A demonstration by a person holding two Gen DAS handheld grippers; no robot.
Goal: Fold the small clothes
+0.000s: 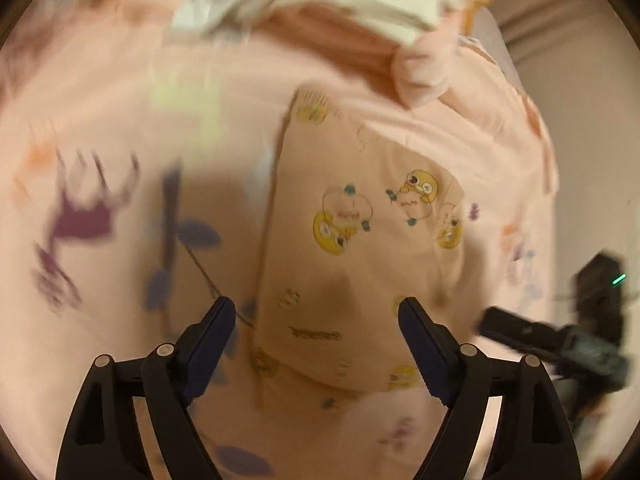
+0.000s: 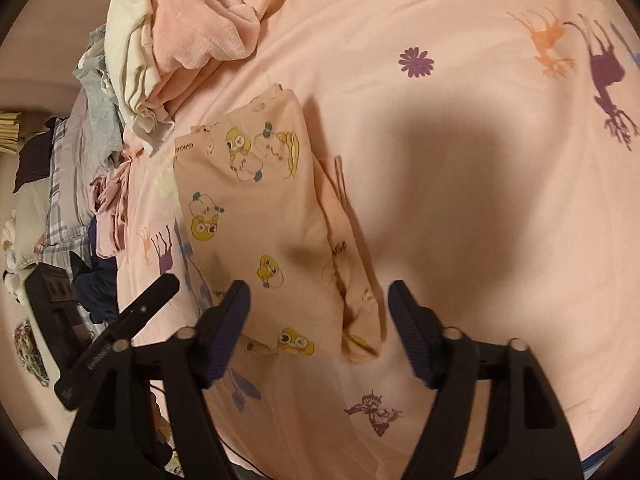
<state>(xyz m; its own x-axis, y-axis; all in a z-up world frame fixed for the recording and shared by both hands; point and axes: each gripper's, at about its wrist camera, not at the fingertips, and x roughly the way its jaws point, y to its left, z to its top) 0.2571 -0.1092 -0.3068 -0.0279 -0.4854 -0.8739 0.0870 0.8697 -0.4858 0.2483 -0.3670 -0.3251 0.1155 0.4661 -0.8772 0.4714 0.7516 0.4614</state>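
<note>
Nearest in the left wrist view, the left gripper [image 1: 316, 310] points steeply down with its jaws spread wide and nothing between the pads; the folded garment [image 1: 360, 240] lies just beyond the tips, not touched by them. In the right wrist view the right gripper [image 2: 318, 294] is tilted down the same way, its jaws likewise wide apart and empty, the near end of the folded garment [image 2: 272, 220] showing in the gap between the fingers but free of both pads. The garment is a small peach piece printed with yellow cartoon chicks, folded into a long narrow strip and lying flat on the bed sheet [image 2: 460, 160], which is pink with purple flowers, a butterfly and purple and orange animal shapes. Small printed letters run along the garment's edges; one near its far corner seems to read "GAGA", though it is upside down and too small to be sure, and the rest cannot be read. At the left edge of the right wrist view the left gripper's black body [image 2: 120, 332] shows just beside the garment's near corner; in the left wrist view the right gripper's body [image 1: 560, 340] shows blurred at the right. Farther off, beyond the garment's far end, a pile of unfolded clothes [image 2: 168, 40] in cream, pink and grey is heaped on the bed.
</note>
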